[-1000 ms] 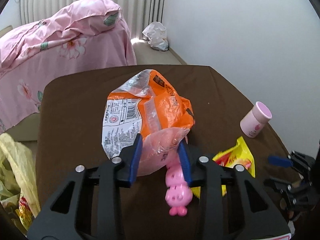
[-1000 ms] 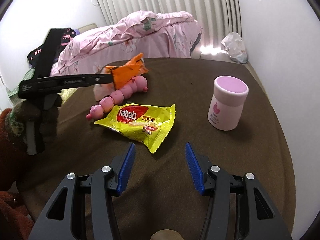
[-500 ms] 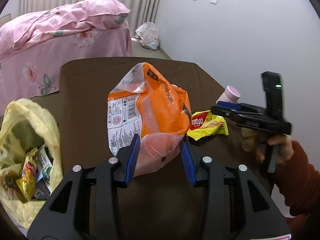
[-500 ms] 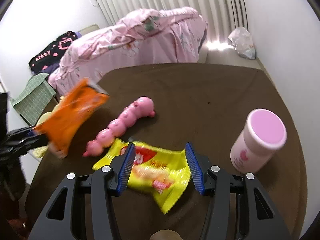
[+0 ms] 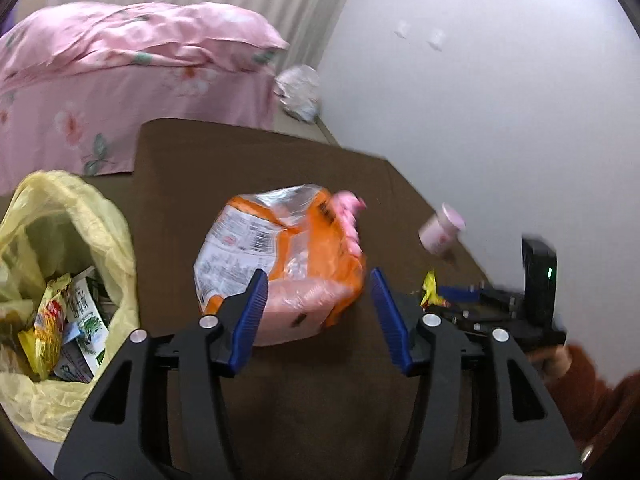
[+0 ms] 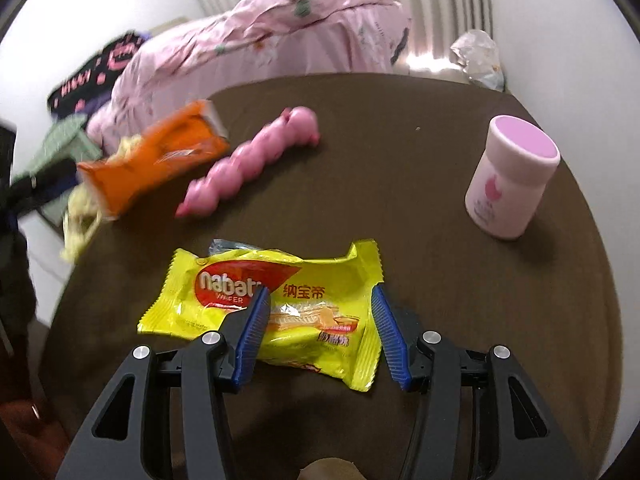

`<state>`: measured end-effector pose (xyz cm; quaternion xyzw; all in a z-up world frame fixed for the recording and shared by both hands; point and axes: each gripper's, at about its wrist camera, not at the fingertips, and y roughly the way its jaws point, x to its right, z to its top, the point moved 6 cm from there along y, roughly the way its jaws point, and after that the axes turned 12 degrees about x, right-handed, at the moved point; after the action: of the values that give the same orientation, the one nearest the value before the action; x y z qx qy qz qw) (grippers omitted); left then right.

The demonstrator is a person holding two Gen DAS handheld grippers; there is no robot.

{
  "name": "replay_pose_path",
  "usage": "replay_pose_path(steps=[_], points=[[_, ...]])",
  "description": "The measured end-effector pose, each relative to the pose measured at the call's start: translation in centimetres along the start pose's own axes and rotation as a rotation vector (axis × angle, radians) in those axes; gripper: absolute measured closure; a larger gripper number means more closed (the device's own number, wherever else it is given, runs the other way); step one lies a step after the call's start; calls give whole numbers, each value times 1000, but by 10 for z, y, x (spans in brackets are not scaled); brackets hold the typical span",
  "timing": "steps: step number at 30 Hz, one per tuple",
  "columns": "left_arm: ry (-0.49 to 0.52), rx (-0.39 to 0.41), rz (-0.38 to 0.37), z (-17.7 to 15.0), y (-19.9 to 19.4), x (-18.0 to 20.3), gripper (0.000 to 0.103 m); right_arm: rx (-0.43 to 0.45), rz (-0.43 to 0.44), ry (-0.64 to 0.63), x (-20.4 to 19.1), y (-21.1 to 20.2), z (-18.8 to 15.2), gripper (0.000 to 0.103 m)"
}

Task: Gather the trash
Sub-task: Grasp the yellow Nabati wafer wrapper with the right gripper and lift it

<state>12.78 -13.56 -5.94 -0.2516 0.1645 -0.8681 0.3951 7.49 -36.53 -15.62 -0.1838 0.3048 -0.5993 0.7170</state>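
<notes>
Left wrist view: the left gripper [image 5: 316, 316] has its jaws opening, and the orange snack bag [image 5: 280, 264] sits between the 2 blue pads. The right pad stands clear of the bag; whether the left pad touches it I cannot tell. The bag hangs over the brown table [image 5: 224, 168], blurred. To the left, just off the table edge, a yellow trash bag [image 5: 64, 216] gapes open with wrappers inside. Far right, the right gripper [image 5: 460, 296] shows beside a red sleeve [image 5: 592, 404].

Right wrist view: the right gripper [image 6: 318, 332] holds its jaws apart over the yellow Nabati wafer wrapper [image 6: 288, 304], which lies flat on the table [image 6: 400, 184]; the pads straddle its right half without clamping it. Beyond lie a pink caterpillar toy [image 6: 248, 160] and, well to the right, an upright pink bottle [image 6: 512, 176]. The orange bag [image 6: 160, 156] is at the table's left edge.
</notes>
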Motion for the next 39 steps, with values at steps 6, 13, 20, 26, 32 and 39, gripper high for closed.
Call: replay_pose_path(steps=[6,13,20,26,32,39], points=[[107,-33,12,-14,2,19,52,20,55,115,12,-10,-7,53],[-86,33,102,-3,-3,-22,51,-7,21,-6,-1,-22,-16,53],[-198,-2,142,-16,7,-45,40,133,16,-84,-4,-67,10,53],[-176,-35,143,-26,13,-39,40,-12,92,-17,2,-75,-20,53],[-184,-36,150,-26,15,-39,40,-48,178,131,-3,-65,-30,53],[-197,-22,170,-25,11,-45,40,14,71,152,-6,-13,11,53]])
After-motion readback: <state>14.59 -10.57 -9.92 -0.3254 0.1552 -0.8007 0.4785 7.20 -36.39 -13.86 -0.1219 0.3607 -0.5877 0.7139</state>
